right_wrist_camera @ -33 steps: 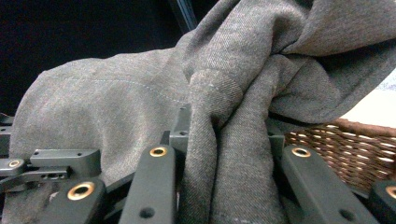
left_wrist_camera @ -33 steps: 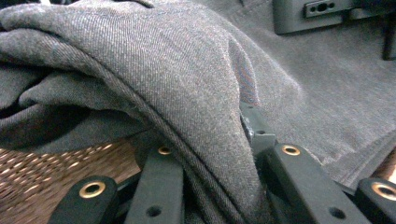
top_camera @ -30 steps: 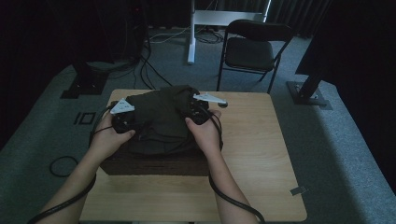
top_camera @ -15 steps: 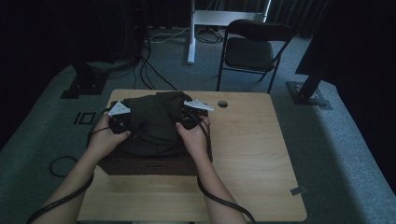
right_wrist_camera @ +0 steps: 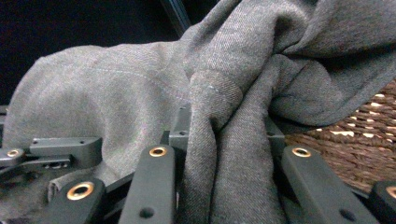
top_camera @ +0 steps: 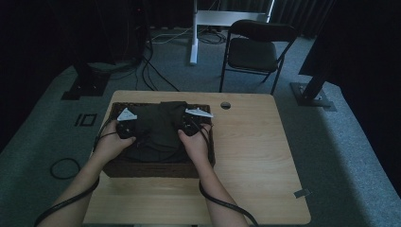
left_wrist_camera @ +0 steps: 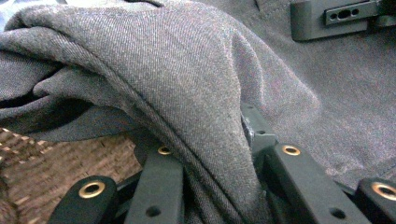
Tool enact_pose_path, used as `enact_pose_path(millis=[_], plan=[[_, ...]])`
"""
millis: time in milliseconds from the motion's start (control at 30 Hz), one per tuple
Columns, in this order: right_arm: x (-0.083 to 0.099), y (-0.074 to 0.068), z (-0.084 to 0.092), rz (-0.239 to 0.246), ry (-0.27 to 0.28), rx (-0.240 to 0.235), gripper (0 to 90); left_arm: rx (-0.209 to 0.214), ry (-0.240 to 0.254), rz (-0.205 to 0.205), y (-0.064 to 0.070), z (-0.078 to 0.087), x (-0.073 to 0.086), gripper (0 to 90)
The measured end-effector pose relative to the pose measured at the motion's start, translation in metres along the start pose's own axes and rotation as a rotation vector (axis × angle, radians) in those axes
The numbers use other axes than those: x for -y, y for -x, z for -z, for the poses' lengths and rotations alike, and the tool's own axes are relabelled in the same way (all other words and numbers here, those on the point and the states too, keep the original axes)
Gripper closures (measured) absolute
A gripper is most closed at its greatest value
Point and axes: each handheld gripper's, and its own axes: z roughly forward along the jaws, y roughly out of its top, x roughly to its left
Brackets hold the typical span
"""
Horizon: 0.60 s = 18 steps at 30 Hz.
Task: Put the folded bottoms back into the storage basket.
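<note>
A: Table [top_camera: 255,156], big wicker basket [top_camera: 156,169] at its left. Cloth's dropped lower now, down into the basket vs. a sec ago.

B: Looks like stowing. Grey garment [top_camera: 158,127] fills it, bunched.

A: Left gripper [top_camera: 126,128] clamped on a fold; right gripper [top_camera: 189,126] too.

The high view looks forward and down from above the person's side, taking in the whole desk [top_camera: 246,156], the carpet around it and a chair [top_camera: 253,52] beyond. The left gripper view sits very close behind its own jaws, pressed up to a grey cloth [left_wrist_camera: 187,84] with a strip of woven basket [left_wrist_camera: 56,163] at its lower left. The right gripper view is just as close — same cloth [right_wrist_camera: 140,98], basket [right_wrist_camera: 345,144] at its right. All three views share the cloth and the basket.
</note>
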Motion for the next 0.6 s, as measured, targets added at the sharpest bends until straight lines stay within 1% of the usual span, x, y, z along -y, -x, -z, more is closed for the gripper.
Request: enact_pose_path(millis=[33,67,133,167,200,233,267,333,433,567,600], plan=[[0.002,0.001,-0.004,-0.006,-0.013,0.009,67.9,-0.002,-0.01,0.007,-0.002,-0.004,0.003,74.3],[0.004,0.0,-0.006,-0.002,-0.021,0.014,67.9,-0.002,-0.01,0.007,-0.002,-0.004,0.003,74.3],[0.006,0.002,-0.011,-0.019,-0.034,0.014,67.9,-0.004,-0.02,0.015,-0.004,-0.007,0.006,74.3],[0.007,0.003,-0.013,-0.022,-0.043,0.015,67.8,-0.004,-0.022,0.028,-0.006,-0.01,0.01,74.3],[0.007,0.003,-0.013,-0.022,-0.043,0.015,67.8,-0.004,-0.022,0.028,-0.006,-0.01,0.01,74.3],[0.01,0.005,-0.017,-0.046,-0.059,0.016,67.8,-0.002,-0.024,0.037,-0.008,-0.013,0.013,74.3],[0.012,0.006,-0.019,-0.035,-0.071,0.032,67.7,0.0,-0.026,0.036,-0.008,-0.015,0.014,74.3],[0.013,0.006,-0.021,-0.03,-0.078,0.041,67.6,-0.002,-0.029,0.036,-0.008,-0.016,0.015,74.3],[0.016,0.007,-0.026,-0.008,-0.113,0.062,67.3,0.001,-0.038,0.038,-0.009,-0.024,0.02,74.2],[0.018,0.01,-0.029,-0.004,-0.134,0.074,67.2,0.006,-0.046,0.046,-0.01,-0.029,0.023,73.9],[0.019,0.011,-0.03,-0.006,-0.15,0.077,67.1,0.008,-0.064,0.048,-0.011,-0.033,0.025,73.9]])
